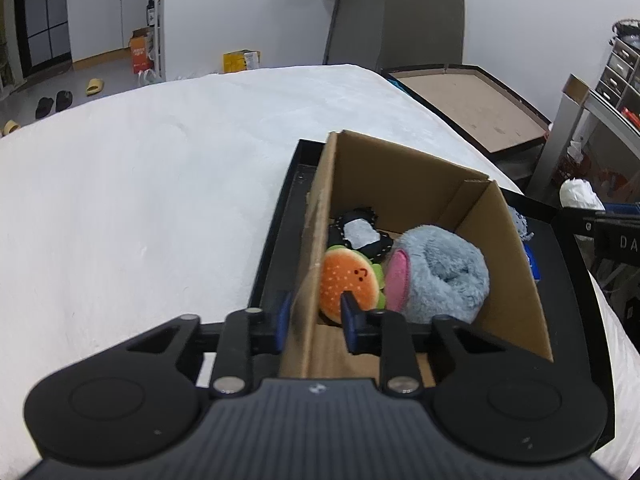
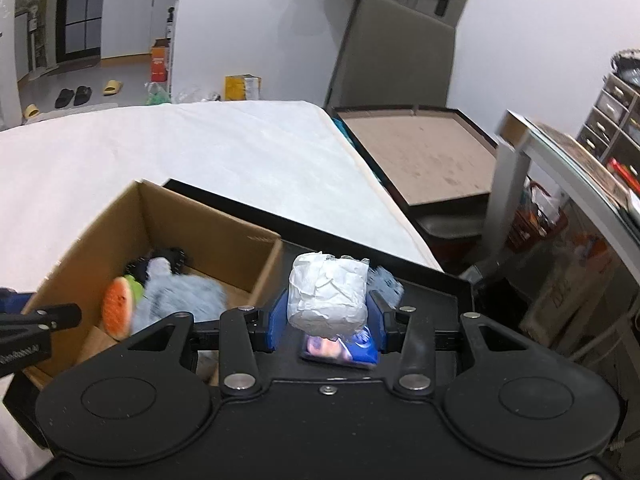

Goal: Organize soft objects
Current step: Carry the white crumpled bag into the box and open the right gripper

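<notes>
A cardboard box stands on a black tray on the white bed. It holds an orange burger plush, a grey-blue fluffy plush with a pink patch and a black-and-white plush. My left gripper straddles the box's left wall, jaws apart, one finger inside near the burger. My right gripper is shut on a white crumpled soft bundle, held above the tray right of the box. A blue packet lies on the tray below it.
The white bed spreads left and ahead. A brown-topped low table stands beyond the bed's right edge. Shelves and drawers are at far right. A light-blue knit item lies on the tray behind the bundle.
</notes>
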